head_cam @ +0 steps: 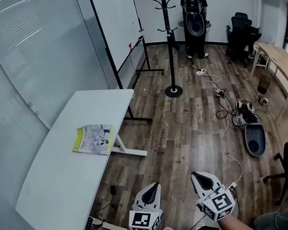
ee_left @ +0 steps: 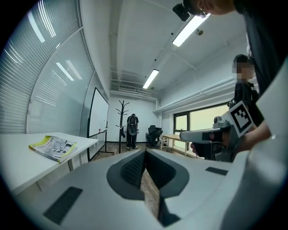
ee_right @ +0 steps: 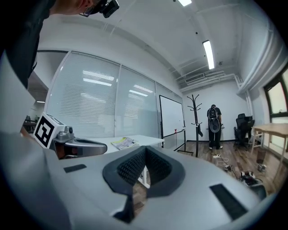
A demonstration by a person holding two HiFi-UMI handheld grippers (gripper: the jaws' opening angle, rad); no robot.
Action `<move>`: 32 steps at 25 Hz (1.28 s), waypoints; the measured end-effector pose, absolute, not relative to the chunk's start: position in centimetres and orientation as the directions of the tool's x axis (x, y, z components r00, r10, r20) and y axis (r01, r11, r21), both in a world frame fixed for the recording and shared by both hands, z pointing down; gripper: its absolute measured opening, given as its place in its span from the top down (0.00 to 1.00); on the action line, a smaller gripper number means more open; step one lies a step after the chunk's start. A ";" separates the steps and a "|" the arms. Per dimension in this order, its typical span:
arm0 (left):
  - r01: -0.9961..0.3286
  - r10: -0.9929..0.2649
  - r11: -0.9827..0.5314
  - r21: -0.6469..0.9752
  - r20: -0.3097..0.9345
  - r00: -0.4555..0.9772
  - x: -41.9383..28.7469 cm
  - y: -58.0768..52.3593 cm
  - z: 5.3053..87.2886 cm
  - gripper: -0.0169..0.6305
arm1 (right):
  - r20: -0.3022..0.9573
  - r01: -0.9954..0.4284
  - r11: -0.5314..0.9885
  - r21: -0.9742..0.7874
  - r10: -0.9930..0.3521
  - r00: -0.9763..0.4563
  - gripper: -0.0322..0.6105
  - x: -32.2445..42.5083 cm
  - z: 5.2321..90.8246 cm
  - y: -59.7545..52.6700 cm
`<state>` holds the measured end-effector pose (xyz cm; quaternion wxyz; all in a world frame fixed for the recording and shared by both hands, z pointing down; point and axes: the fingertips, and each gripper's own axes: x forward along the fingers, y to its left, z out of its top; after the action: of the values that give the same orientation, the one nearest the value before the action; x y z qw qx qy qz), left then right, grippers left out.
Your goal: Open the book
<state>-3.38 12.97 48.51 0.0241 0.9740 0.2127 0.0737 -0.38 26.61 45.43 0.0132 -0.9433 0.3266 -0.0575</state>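
- Left gripper [head_cam: 155,185]: mine, held low at the near edge of the scene, over the wooden floor [head_cam: 181,138] and off the right side of the table. In its own view [ee_left: 145,153] the ribbed pads meet at the tip. The jaws are together with nothing between them.
- Right gripper [head_cam: 195,175]: mine, just beside the left one but not touching it, tip aimed the same way, toward the far end of the room. In its own view [ee_right: 145,152] the jaws are closed tip to tip and carry nothing.
- Book [head_cam: 93,140]: closed, lying flat with its cover up on the table, close to the table's right edge and in its farther half. It is well apart from both grippers.
- Book, orientation: the long axis appears to run across the table, left to right, slightly skewed. A yellow band runs along its left end, toward the glass wall. The left gripper view [ee_left: 53,148] shows a corner and the page edges turned toward the near side. The right gripper view [ee_right: 123,143] shows it small, at the table's rim.
- Table [head_cam: 56,182]: white top, long, running from near left to far right.
- Whiteboard [head_cam: 117,28]: on a stand beyond the table's far end.
- Coat stand [head_cam: 166,36]: black, right of the whiteboard.
- Person [head_cam: 194,17]: standing at the far wall, back turned, wearing a backpack.
- Cables [head_cam: 220,93]: strewn on the floor at the right.
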 end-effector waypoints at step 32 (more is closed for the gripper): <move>0.259 0.266 -0.964 0.061 0.179 0.947 11.8 10.2 50.2 0.96 | 0.103 -0.740 -0.668 -0.082 -0.744 0.660 0.94 18.0 48.1 24.1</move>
<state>11.78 10.20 50.17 0.0185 0.9866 0.1328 0.0930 18.02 24.13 48.13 0.0163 -0.9109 0.4073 -0.0638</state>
